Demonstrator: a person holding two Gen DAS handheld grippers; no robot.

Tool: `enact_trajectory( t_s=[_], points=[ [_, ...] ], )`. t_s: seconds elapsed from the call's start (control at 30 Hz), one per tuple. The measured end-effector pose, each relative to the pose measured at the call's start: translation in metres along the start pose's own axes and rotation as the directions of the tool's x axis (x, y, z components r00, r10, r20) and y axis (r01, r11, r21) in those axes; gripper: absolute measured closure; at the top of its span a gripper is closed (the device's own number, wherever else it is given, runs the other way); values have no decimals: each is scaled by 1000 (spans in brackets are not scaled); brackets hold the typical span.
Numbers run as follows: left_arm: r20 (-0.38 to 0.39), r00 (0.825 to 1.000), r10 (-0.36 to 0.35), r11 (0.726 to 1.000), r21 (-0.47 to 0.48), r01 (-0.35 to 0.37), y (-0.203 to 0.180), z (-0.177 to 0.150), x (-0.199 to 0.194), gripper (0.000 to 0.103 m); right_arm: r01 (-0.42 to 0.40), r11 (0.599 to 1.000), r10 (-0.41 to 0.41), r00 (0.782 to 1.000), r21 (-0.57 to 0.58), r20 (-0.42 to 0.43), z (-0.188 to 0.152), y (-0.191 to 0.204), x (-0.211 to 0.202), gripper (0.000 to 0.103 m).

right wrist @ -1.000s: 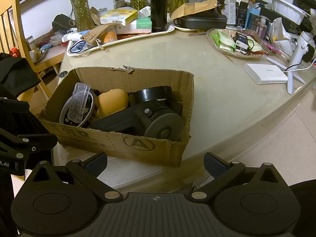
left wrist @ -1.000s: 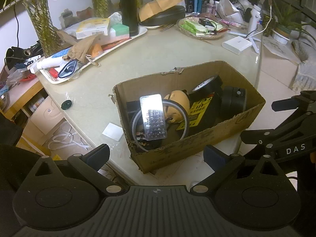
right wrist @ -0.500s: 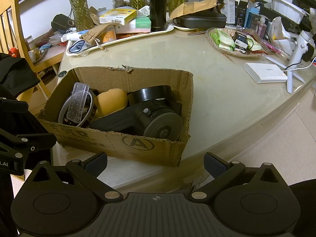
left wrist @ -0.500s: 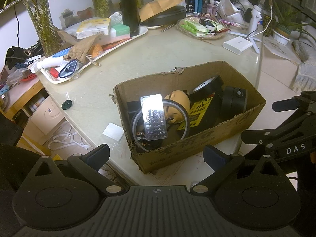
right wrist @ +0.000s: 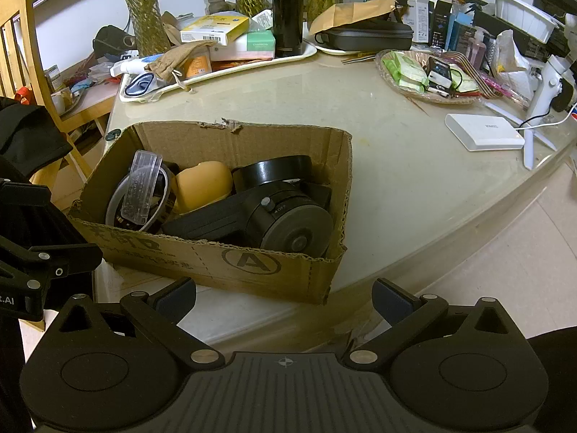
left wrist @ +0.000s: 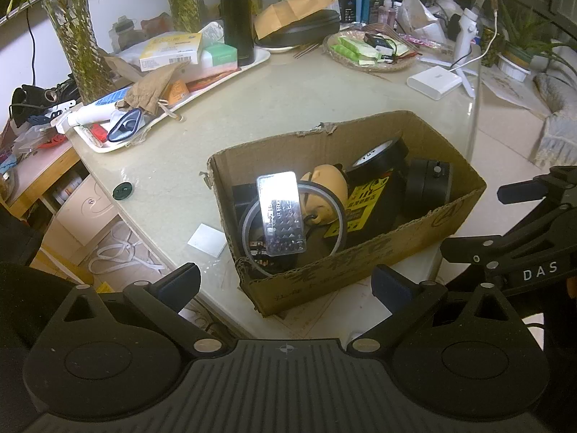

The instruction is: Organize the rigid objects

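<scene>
So the cardboard box (left wrist: 360, 263) sits mid-frame in both views, right at the near edge of the table (left wrist: 288, 108), and the hard stuff is already piled inside it. That fits either a box just packed or one about to be unpacked; can't tell which.

Handling-wise, my guesses. The clear plastic case (left wrist: 281, 213) lying on top of the tape ring (left wrist: 249, 231) at the lower left of the box looks light, stiff and slick, so I'd pinch it across its short sides, not the glossy face. It looks like it holds small bits, so it might rattle or pop open if squeezed hard. The tan rounded thing (right wrist: 203, 187) in the middle is smooth and curved, probably slippery; I can't make out a good flat spot on it. The black tape roll (left wrist: 382, 155) toward the back is easy: grab across the rim. The big black round device (right wrist: 295, 223) at the right end looks like the heavy one, with a chunky disc end and a long ribbed body. Take it by the ribbed body, I'd say.

The left gripper (left wrist: 285, 285) hangs at the bottom of its frame, fingers spread wide, holding nothing. The right gripper (right wrist: 285, 296) is the same: spread and empty, short of the box's front wall.
</scene>
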State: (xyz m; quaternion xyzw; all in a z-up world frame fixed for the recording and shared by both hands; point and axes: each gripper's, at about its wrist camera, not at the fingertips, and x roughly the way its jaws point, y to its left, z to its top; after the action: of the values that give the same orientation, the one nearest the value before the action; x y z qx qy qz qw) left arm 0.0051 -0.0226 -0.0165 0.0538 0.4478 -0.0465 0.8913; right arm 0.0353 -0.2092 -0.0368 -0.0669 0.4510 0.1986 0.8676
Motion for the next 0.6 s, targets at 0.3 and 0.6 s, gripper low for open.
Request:
enact_trajectory(
  t_s=[0.3,0.6],
  points=[
    [-1,1000,0,1000,-1,0,0,0,0,0,0,1000,0,1000,1,0,0,0,0,0],
    [1,1000,8,1000,-9,-8,2,-1,1,0,0,1000,0,1000,0,-1,0,0,0,0]
  ],
)
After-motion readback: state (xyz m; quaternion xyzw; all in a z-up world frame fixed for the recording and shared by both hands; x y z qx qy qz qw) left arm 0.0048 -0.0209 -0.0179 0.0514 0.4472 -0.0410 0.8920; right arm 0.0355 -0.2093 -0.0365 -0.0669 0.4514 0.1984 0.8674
